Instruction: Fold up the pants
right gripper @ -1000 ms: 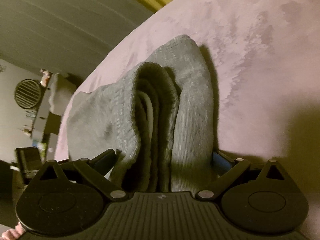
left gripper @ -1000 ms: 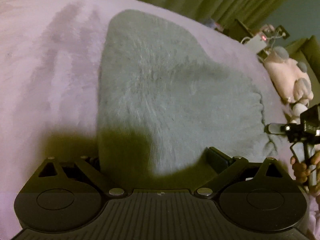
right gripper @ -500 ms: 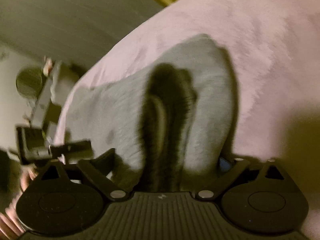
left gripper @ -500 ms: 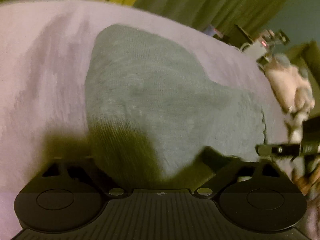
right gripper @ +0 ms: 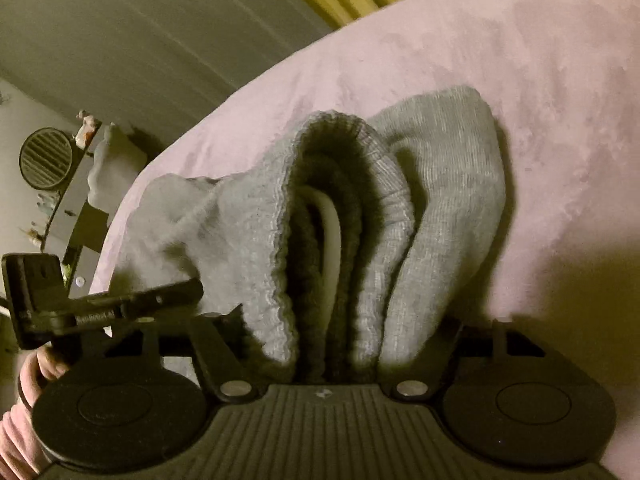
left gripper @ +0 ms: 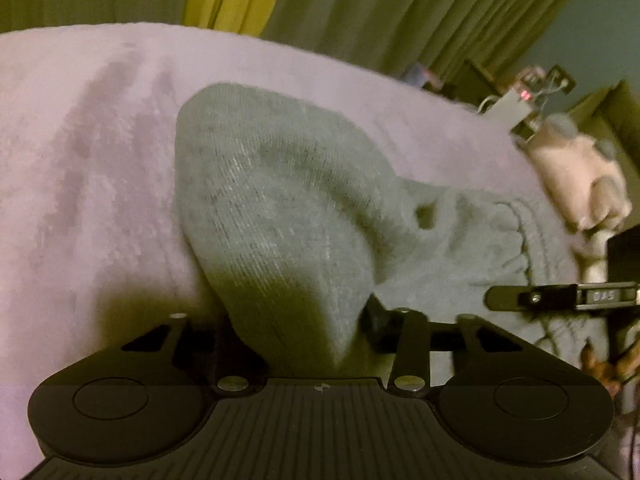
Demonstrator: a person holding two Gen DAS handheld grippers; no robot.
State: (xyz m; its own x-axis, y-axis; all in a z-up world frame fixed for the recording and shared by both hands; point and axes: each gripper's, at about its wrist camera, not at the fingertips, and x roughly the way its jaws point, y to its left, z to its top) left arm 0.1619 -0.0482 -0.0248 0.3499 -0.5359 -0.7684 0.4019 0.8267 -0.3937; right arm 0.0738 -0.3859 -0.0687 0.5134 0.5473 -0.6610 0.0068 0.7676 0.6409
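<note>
While the grey sweatpants [left gripper: 288,208] are pinched by both the left gripper [left gripper: 296,328] and right gripper [right gripper: 344,336], they are now lifted higher off the pink blanket [left gripper: 88,168] than a second ago, so another fold is judged underway.

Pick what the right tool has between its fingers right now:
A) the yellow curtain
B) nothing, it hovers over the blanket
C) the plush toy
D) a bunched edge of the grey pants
D: in the right wrist view the right tool is closed on the stacked, ribbed layers of the grey pants, which rise from between its fingers over the pink blanket.
</note>
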